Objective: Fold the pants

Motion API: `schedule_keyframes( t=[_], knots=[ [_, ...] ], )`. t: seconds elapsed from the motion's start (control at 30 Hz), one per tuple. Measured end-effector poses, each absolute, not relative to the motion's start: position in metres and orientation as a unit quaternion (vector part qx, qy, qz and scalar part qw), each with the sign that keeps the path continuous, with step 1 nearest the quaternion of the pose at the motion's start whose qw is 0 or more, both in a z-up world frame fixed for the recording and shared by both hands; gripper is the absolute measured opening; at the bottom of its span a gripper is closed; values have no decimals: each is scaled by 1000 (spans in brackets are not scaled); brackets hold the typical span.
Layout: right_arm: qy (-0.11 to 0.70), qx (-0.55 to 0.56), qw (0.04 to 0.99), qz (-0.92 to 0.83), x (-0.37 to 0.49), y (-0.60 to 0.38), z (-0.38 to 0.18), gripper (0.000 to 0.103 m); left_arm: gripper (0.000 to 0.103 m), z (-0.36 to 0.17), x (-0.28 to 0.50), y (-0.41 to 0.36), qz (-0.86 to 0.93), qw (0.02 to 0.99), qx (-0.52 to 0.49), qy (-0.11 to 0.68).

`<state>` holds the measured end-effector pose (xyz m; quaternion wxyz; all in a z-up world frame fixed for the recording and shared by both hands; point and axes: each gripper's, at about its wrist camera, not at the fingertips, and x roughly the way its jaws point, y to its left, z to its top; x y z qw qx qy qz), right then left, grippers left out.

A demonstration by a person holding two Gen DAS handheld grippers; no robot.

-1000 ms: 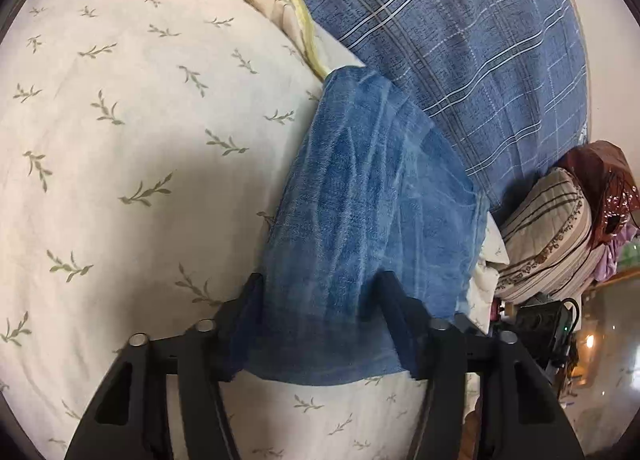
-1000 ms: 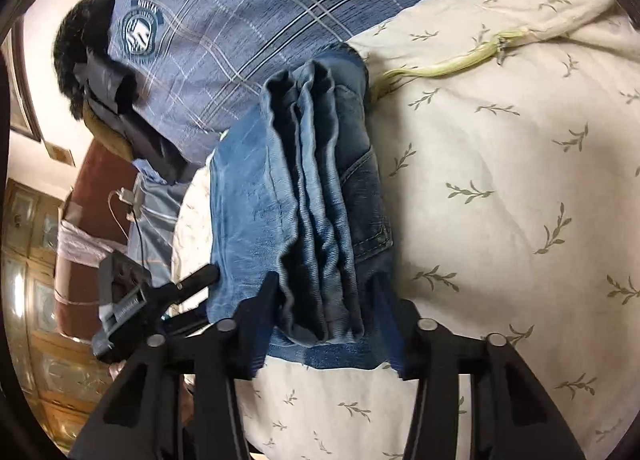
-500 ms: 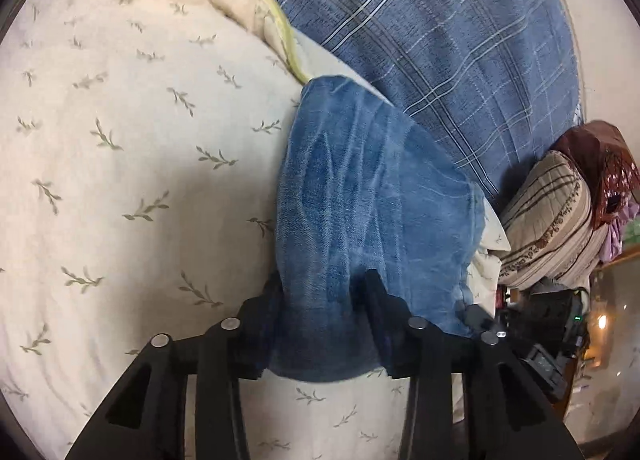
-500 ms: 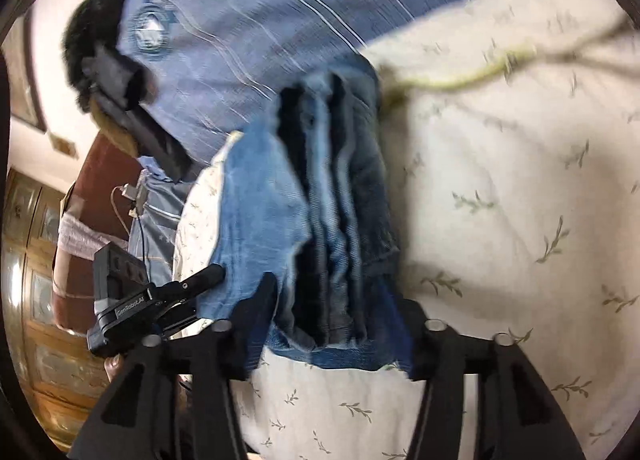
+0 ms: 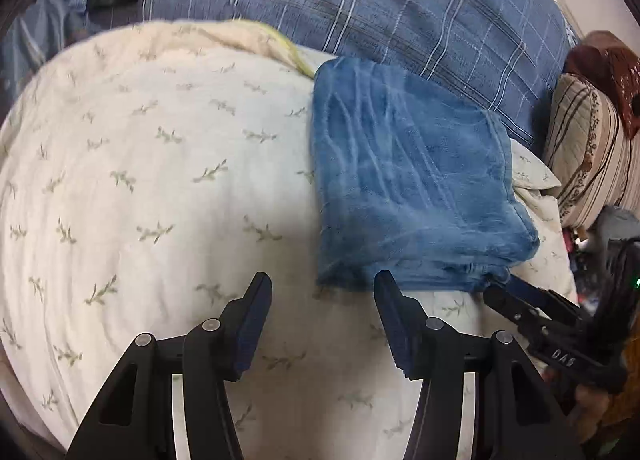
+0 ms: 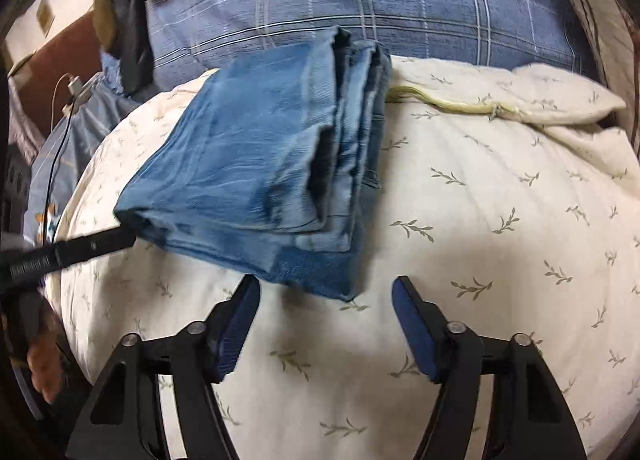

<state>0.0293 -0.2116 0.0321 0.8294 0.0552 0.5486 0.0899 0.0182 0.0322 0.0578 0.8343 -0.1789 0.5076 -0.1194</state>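
Note:
The folded blue jeans [image 5: 412, 188] lie on a cream leaf-print cushion [image 5: 152, 188]. My left gripper [image 5: 322, 282] hovers just short of their near edge, its jaws opening with nothing between them. In the right wrist view the jeans [image 6: 256, 164] show their stacked folds along the right side. My right gripper [image 6: 326, 286] stands open at their near corner, its jaws closing slightly and its pads clear of the cloth. Each view shows the other gripper's black finger at a jeans corner: the right gripper [image 5: 520, 302] and the left gripper [image 6: 88, 246].
A blue plaid bedcover [image 5: 400, 12] lies behind the cushion [image 6: 500, 228]. A striped pillow [image 5: 588, 164] sits at the right. Dark clothes [image 6: 132, 12] and a charger cable [image 6: 60, 128] lie at the left. A yellow-green zip [image 6: 444, 102] runs along the cushion's far edge.
Both grippers had their jaws on the jeans' near edge. They have since let go, opened wider and drawn back, and the jeans now rest flat on the cushion.

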Motion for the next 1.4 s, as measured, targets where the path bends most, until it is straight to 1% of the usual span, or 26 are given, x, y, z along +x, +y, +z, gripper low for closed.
schedule_keyframes(
  t=[0.03,0.07,0.1,0.13,0.17,0.2,0.23,0.27,0.37,0.47,0.53,0.6,0.67,0.77,0.8,0.87,0.93,0.97,1.0,1.1,1.13,1.23,1.27,1.3,1.33,1.4],
  knots=[
    [548,67,829,87,30,-216,31,55,48,57,20,30,-117,836,-182,504],
    [549,78,828,88,30,-219,29,46,46,57,22,29,-115,839,-187,499],
    [551,83,825,90,31,-220,27,35,33,54,26,26,-109,841,-190,495],
    [553,82,825,87,31,-218,26,28,24,53,27,25,-110,841,-195,493],
    [552,79,826,84,32,-217,26,22,18,53,28,24,-116,840,-201,490],
    [547,77,829,85,31,-217,28,18,13,55,27,23,-115,845,-199,482],
    [544,75,832,84,30,-215,31,14,10,58,24,23,-116,850,-194,475],
    [535,73,838,80,26,-218,37,7,10,63,20,24,-119,854,-189,470],
    [527,104,839,82,27,-229,43,7,8,67,16,29,-124,859,-184,461],
    [545,92,830,75,28,-225,33,6,7,52,21,24,-107,848,-165,493],
    [530,91,840,78,27,-225,42,6,7,66,15,29,-116,858,-178,468],
    [516,102,847,80,26,-228,48,6,7,72,14,29,-112,867,-168,456],
    [537,107,833,75,29,-229,37,6,7,62,17,23,-109,856,-155,481],
    [546,126,825,75,31,-233,32,7,9,55,16,16,-102,850,-132,499],
    [544,133,824,80,31,-234,34,12,10,55,17,18,-103,848,-141,501],
    [544,145,821,89,33,-237,38,13,12,53,19,25,-107,836,-163,513],
    [541,143,823,97,34,-243,45,20,13,55,20,29,-115,828,-175,521],
    [544,138,821,103,34,-246,50,33,14,60,19,29,-124,829,-172,518],
    [543,135,822,107,35,-249,54,51,19,67,19,29,-138,830,-162,516],
    [503,154,845,97,29,-267,76,68,33,90,17,38,-200,826,-173,497],
    [500,161,844,104,30,-269,78,68,35,96,16,44,-213,825,-183,490],
    [491,221,834,118,34,-281,76,68,49,108,18,65,-242,823,-229,460],
    [498,243,821,134,40,-280,73,68,57,108,22,70,-229,825,-243,455],
    [504,259,811,146,47,-277,71,68,59,105,32,73,-216,823,-253,460],
    [510,271,802,152,56,-274,71,68,58,103,45,71,-207,819,-247,475],
    [533,270,787,154,86,-265,72,68,58,105,75,60,-181,819,-215,501]
  ],
)
